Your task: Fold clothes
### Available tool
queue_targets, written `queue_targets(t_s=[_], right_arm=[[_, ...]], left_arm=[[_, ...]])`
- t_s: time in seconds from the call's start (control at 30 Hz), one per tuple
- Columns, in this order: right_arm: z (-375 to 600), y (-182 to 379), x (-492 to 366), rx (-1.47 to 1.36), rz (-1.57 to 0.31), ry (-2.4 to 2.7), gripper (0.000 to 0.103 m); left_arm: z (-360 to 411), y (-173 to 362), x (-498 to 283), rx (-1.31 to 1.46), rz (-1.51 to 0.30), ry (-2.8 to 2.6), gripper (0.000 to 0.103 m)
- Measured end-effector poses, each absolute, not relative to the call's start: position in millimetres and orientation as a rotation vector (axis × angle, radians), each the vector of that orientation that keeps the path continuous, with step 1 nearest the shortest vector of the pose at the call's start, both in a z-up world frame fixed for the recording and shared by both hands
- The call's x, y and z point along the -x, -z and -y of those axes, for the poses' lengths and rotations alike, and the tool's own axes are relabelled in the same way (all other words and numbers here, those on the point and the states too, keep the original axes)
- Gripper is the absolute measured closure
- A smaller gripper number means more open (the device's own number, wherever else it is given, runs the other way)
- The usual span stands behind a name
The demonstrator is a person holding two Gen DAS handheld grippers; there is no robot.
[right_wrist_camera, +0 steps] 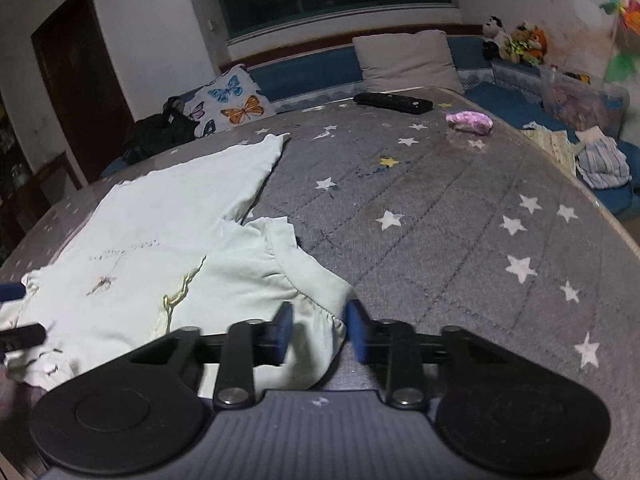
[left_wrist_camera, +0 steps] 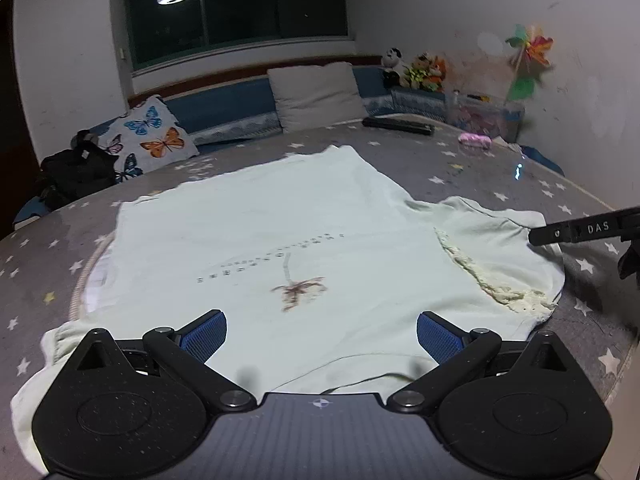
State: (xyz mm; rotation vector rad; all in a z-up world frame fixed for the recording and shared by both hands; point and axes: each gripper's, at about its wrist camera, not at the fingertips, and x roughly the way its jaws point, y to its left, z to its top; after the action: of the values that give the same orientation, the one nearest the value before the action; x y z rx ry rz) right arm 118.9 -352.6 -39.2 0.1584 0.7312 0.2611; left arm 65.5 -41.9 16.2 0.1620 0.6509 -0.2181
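Shirt spread flat on bed, frame centre. Left gripper jaws wide apart, empty, above collar edge. Right gripper jaws parted around sleeve, lower centre. Likely sleeve fold; pinch needed.

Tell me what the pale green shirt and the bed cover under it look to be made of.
Pale green shirt: thin, soft knit, probably cotton; matte, lies limp, gathered ruffle at the sleeve. Bed cover: grey quilted fabric with printed stars; stitched lines show padding, matte surface.
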Motion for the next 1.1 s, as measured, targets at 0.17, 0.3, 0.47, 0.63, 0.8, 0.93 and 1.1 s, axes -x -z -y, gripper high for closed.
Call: queue_targets(t_s=[0.17,0.3,0.47,0.63,0.8,0.93,1.1], right_arm=[[360,39,-118,-0.21,-0.722,-0.245,0.094],[360,28,-114,-0.221,-0.693,-0.264,0.096],[354,7,-110,-0.218,-0.657,-0.312,0.096],[345,-11,-109,-0.221,-0.636,-0.365,0.096],[319,-27,-106,-0.191,-0.613,-0.44,0.096],[293,-39,-103,-0.152,-0.591,-0.509,0.096],[252,-31,-106,-0.111,-0.617,-0.617,0.096]], left_arm=[[64,-9,-76,-0.19,-0.668,0.252,0.0],[82,-3,-83,-0.221,-0.669,0.266,0.0],[101,4,-88,-0.244,-0.662,0.281,0.0],[117,11,-91,-0.29,-0.654,0.3,0.0],[117,14,-88,-0.299,-0.646,0.331,0.0],[102,8,-79,-0.275,-0.633,0.335,0.0],[69,0,-67,-0.253,-0.618,0.29,0.0]])
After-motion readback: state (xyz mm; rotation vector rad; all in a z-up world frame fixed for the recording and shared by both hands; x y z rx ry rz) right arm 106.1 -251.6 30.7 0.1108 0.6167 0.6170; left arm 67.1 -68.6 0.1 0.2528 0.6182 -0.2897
